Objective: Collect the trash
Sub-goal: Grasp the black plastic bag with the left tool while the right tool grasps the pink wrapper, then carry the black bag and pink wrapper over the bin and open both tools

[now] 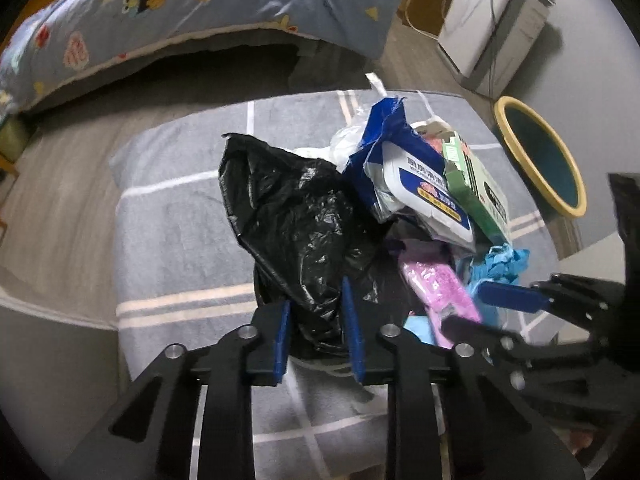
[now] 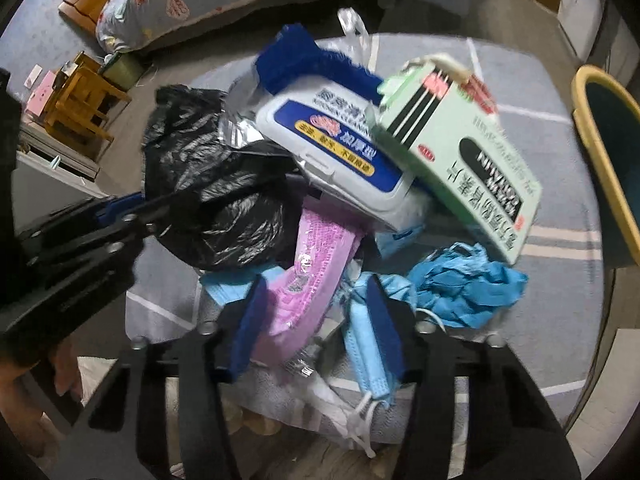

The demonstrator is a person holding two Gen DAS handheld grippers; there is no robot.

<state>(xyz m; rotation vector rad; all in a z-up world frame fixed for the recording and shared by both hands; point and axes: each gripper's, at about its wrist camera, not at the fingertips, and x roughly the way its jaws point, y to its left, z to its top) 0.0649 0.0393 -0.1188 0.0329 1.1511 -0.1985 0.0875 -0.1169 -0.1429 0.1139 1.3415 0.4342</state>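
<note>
While the black bag is pinched by the left gripper, the pink packet is clasped between the right gripper pads.

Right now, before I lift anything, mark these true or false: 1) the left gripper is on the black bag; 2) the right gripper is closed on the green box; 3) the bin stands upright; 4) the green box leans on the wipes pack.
1) True: the left gripper pinches a fold of the black bag.
2) False: the right gripper straddles the pink packet and a blue mask; the green box lies beyond it.
3) False: the bin lies tipped, its mouth facing the pile.
4) True: the box rests against the wipes pack.
</note>
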